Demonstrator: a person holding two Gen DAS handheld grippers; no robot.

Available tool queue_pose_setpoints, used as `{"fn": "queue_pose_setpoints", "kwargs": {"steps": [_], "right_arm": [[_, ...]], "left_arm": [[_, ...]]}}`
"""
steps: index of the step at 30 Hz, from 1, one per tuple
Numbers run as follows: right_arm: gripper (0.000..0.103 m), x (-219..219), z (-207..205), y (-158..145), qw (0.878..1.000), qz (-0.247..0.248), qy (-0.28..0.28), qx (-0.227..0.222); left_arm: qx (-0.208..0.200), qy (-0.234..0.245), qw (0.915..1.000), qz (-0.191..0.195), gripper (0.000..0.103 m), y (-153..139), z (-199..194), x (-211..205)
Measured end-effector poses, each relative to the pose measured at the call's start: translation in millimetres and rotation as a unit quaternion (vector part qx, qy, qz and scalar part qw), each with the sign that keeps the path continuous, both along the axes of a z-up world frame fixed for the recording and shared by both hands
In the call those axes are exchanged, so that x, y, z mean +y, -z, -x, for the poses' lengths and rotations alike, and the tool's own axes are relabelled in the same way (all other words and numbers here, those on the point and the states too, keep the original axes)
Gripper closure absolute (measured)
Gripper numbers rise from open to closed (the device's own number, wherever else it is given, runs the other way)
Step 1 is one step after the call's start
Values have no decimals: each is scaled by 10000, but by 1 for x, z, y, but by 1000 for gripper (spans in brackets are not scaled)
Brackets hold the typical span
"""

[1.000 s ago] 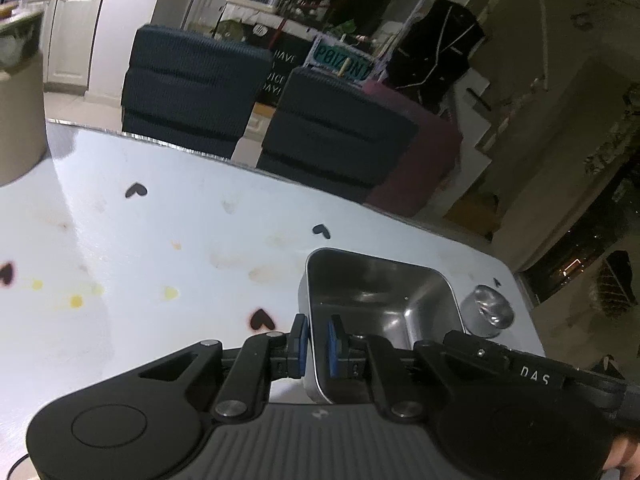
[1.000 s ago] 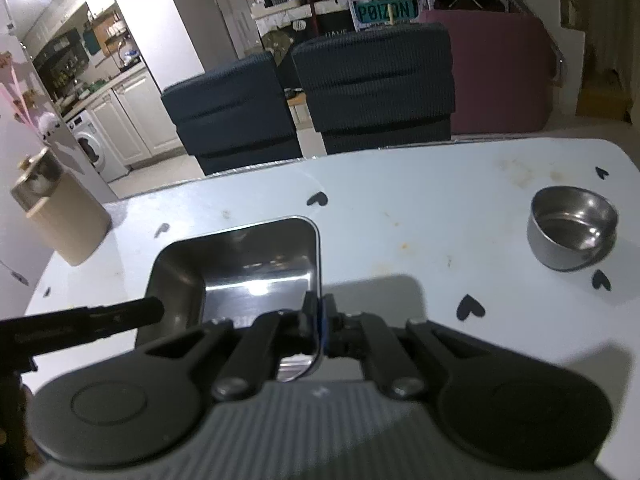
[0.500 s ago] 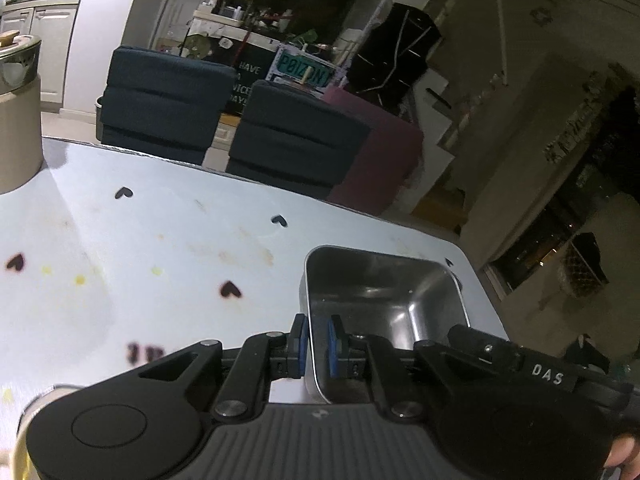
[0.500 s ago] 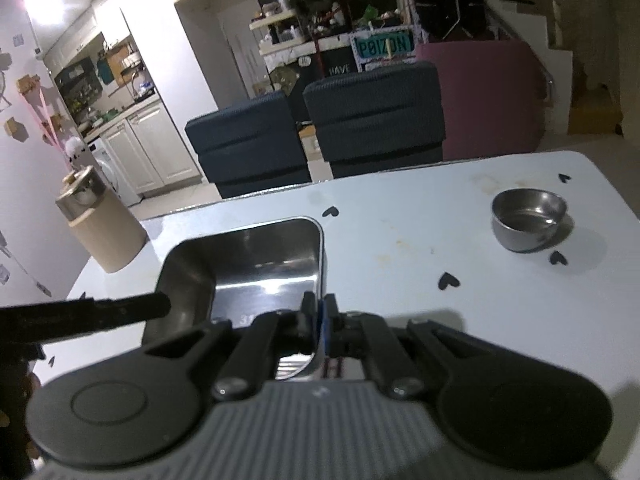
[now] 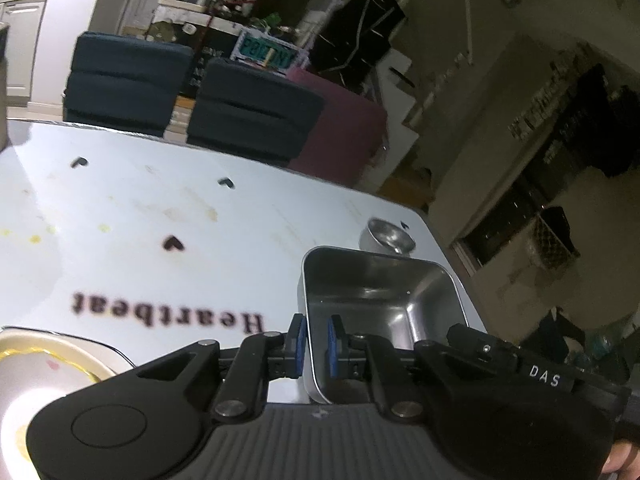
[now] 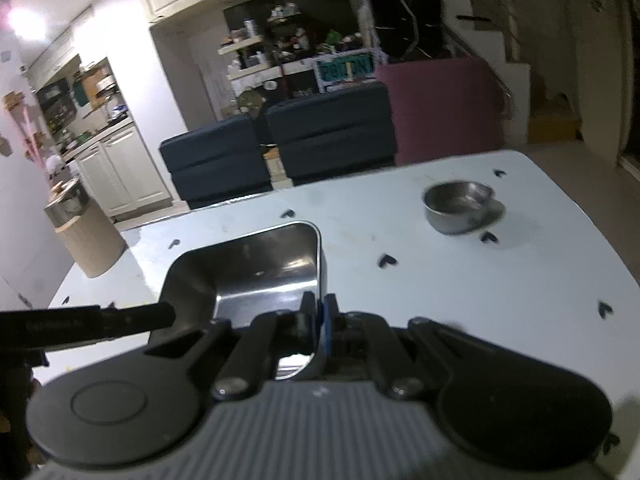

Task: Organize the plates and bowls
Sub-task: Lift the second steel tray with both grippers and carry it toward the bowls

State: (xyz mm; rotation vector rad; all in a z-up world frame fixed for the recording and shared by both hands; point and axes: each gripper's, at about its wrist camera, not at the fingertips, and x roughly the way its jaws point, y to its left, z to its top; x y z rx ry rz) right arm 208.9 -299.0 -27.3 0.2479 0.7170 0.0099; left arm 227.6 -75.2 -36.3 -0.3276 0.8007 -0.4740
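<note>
Table (image 5: 248, 216): we see it stretching beyond both jaws.
Steel tray (image 5: 380, 300): we grip it, left gripper (image 5: 317, 346) and right gripper (image 6: 320, 320) clenched on opposite walls.
Plate (image 5: 52, 364): left of our left jaws.
Steel bowl (image 6: 460, 204): ahead-right of our right jaws, clear.

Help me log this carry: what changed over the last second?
Both grippers, left gripper and right gripper, carried the square steel tray back toward the near edge: the round steel bowl looks farther off and a plate entered view. Both grips stayed shut on the rim.
</note>
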Motion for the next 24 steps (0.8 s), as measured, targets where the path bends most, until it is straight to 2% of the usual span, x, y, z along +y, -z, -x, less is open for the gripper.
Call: {"fn": "queue_pose_setpoints", "kwargs": {"steps": [5,13,19,24], "right_arm": [[98,-16,2,11,9996,26,208,176],[98,-22,-7,28,9976,428,322,447],[98,-14,-15,37,9945,879,196,534],[97,-5,-20,45,9906,1196,61,657]], "left_arm": [[68,215,9996,-188,92,14,2,-19],[81,458,9965,-694,92,39,-3,-43],[121,564,9921,-1111,92,56,-7,-52],[190,588,9911,-1183,92,67,-11,-53]]}}
